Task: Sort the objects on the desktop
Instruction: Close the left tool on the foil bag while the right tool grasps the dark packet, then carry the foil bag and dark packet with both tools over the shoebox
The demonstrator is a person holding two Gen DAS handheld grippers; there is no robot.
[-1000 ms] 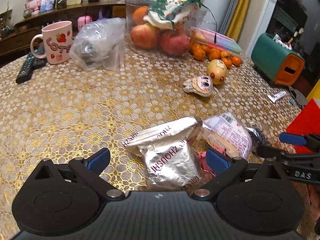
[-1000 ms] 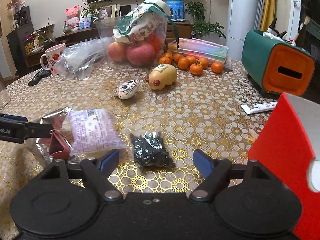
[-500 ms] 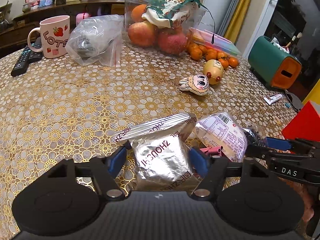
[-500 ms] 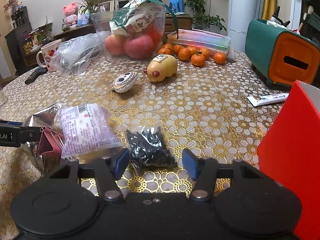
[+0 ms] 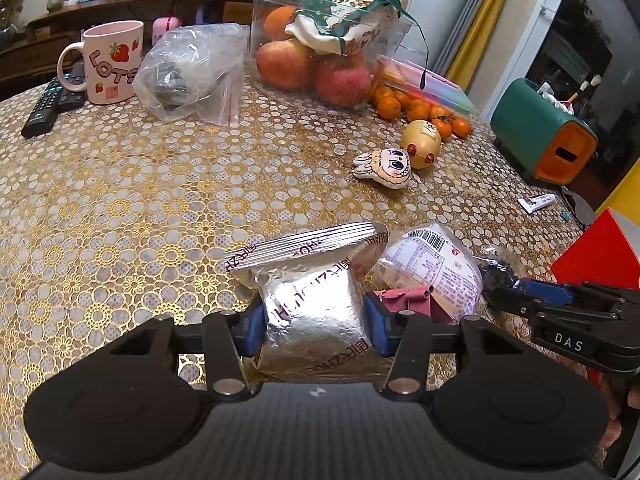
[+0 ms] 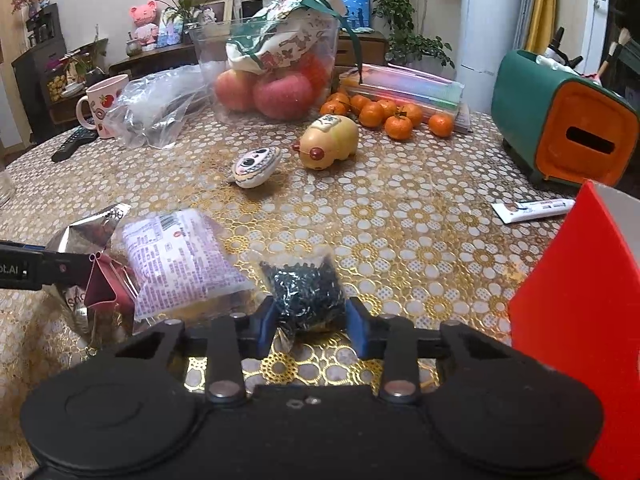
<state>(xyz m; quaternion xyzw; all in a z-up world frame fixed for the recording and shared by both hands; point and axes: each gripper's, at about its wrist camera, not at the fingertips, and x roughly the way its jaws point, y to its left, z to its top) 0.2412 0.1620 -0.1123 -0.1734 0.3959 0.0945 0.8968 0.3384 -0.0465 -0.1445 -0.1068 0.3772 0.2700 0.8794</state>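
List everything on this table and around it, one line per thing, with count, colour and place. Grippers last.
foil packet: 1, silver, near edge, between left pads
printed packet: 1, white and purple, right of the foil packet
binder clip: 1, dark pink, between those two packets
bag of beads: 1, dark, clear wrap, between right pads
red box: 1, red, near right
tube: 1, white, beyond the red box
green bin: 1, green and orange, far right
toys: 2, cream and white, centre
tangerines: several, orange, behind toys
fruit tub: 1, clear, apples inside, cloth bag on top
plastic bag: 1, clear, far left
mug: 1, pink, far left
remote: 1, black, beside mug
left gripper: black with blue pads, just closing on the foil packet
right gripper: same, just closing on the bag of beads
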